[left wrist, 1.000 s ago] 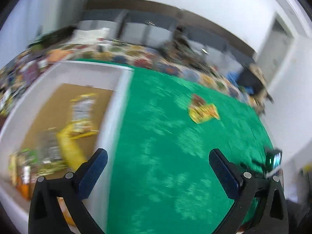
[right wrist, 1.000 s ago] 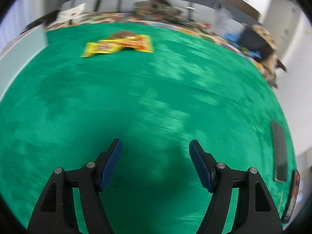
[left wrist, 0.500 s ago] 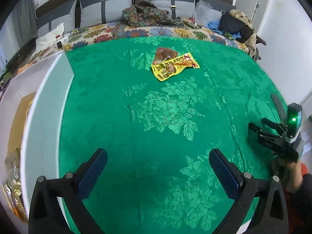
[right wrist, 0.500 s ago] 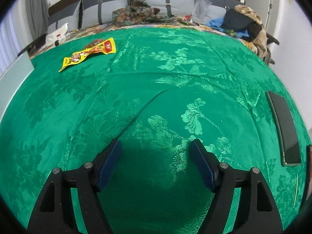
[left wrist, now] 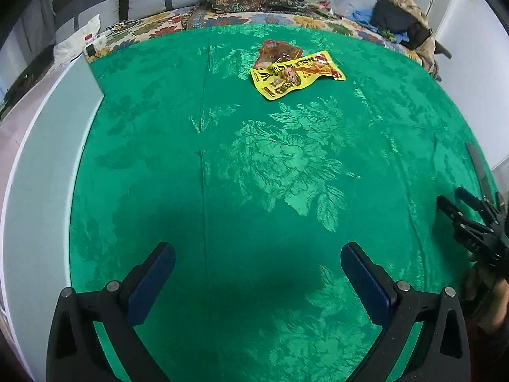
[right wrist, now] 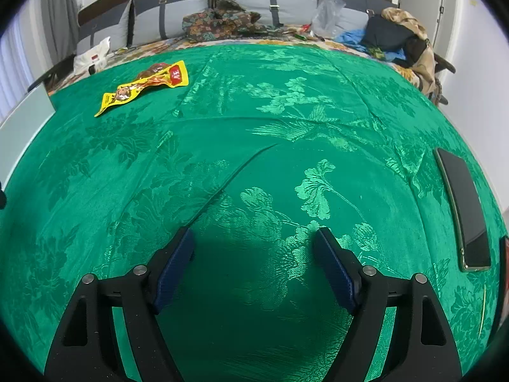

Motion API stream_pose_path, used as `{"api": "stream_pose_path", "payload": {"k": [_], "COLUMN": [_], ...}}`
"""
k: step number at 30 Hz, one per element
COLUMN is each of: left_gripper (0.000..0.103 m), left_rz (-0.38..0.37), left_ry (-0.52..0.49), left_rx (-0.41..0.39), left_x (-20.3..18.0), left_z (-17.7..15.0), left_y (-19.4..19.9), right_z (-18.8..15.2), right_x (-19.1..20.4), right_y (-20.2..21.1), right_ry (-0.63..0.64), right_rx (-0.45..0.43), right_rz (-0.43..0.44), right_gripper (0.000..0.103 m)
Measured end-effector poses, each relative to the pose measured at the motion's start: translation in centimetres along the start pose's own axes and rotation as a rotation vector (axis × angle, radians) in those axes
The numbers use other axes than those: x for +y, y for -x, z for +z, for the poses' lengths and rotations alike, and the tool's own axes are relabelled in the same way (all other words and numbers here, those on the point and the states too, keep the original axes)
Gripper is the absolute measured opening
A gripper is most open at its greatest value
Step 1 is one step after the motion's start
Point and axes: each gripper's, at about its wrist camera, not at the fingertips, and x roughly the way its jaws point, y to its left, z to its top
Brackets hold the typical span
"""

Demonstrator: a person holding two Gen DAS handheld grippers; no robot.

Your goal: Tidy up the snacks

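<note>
Upper centre of your left wrist view: yellow packet lies flat on the green cloth, overlapping a brown packet just behind it. Your right wrist view has the same pair at upper left, yellow packet with the brown one mostly hidden behind it. Both are well apart from either gripper.

Your left gripper has jaws spread wide, nothing between them, bare cloth all the way ahead to the packets. Your right gripper is also spread and holding nothing; it shows at the left view's right edge, cut off.

Edges: white box wall runs down the left side of the left view, its inside out of sight. Phone lies near the cloth's right edge in the right view. Couch with piled clothes borders the far edge. Packet print is too small to read.
</note>
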Motion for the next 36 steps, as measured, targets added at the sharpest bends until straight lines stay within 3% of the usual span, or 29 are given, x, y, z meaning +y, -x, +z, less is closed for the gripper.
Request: {"api": "stream_pose_path", "payload": {"k": [4, 7, 11, 15, 20, 24, 25, 26, 27, 28, 29, 30, 34, 36], "left_gripper": [0.103, 0.103, 0.103, 0.103, 0.102, 0.102, 0.097, 0.079, 0.066, 0.064, 0.050, 0.046, 0.045, 0.045], "left_rz": [0.014, 0.006, -0.071, -0.094, 0.003, 0.039, 0.030, -0.015, -0.005, -0.003, 0.001, 0.004, 0.018, 0.037], "left_ry": [-0.033, -0.030, 0.014, 0.014, -0.048, -0.140, -0.155, -0.148, -0.142, -0.130, -0.121, -0.113, 0.001, 0.084], "left_rx": [-0.018, -0.079, -0.116, -0.072, -0.019, 0.028, 0.006, -0.023, -0.041, -0.036, -0.037, -0.032, -0.022, -0.016], "left_x": [0.3, 0.7, 1.1, 0.0, -2.3, -3.9, -4.0, -3.7, -3.5, -3.1, -2.7, -2.4, -0.1, 1.3], "left_z": [3.9, 9.6, 17.1, 23.4, 27.3, 27.4, 27.1, 26.8, 26.7, 26.5, 26.0, 25.3, 19.6, 14.8], "left_y": [-0.5, -0.8, -3.0, -7.6, -14.1, -17.4, -17.4, -17.0, -16.6, -16.3, -15.8, -15.4, -12.5, -10.3], "right_z": [0.0, 0.0, 0.0, 0.0, 0.0, 0.0, 0.0, 0.0, 0.0, 0.0, 0.0, -0.1, -0.1, -0.1], "right_x": [0.0, 0.0, 0.0, 0.0, 0.0, 0.0, 0.0, 0.0, 0.0, 0.0, 0.0, 0.0, 0.1, 0.1], "right_y": [0.0, 0.0, 0.0, 0.0, 0.0, 0.0, 0.0, 0.0, 0.0, 0.0, 0.0, 0.0, -0.1, -0.1], "right_ry": [0.000, 0.000, -0.001, -0.001, -0.001, -0.001, -0.001, -0.001, -0.001, -0.002, -0.002, -0.002, -0.002, -0.001], "right_rx": [0.000, 0.000, 0.000, 0.000, 0.000, 0.000, 0.000, 0.000, 0.000, 0.000, 0.000, 0.000, 0.000, 0.000], "right_rz": [0.000, 0.001, 0.002, 0.002, 0.002, 0.002, 0.002, 0.002, 0.002, 0.002, 0.002, 0.002, 0.002, 0.002], "right_gripper": [0.081, 0.081, 0.082, 0.082, 0.082, 0.082, 0.082, 0.082, 0.082, 0.082, 0.082, 0.082, 0.082, 0.082]}}
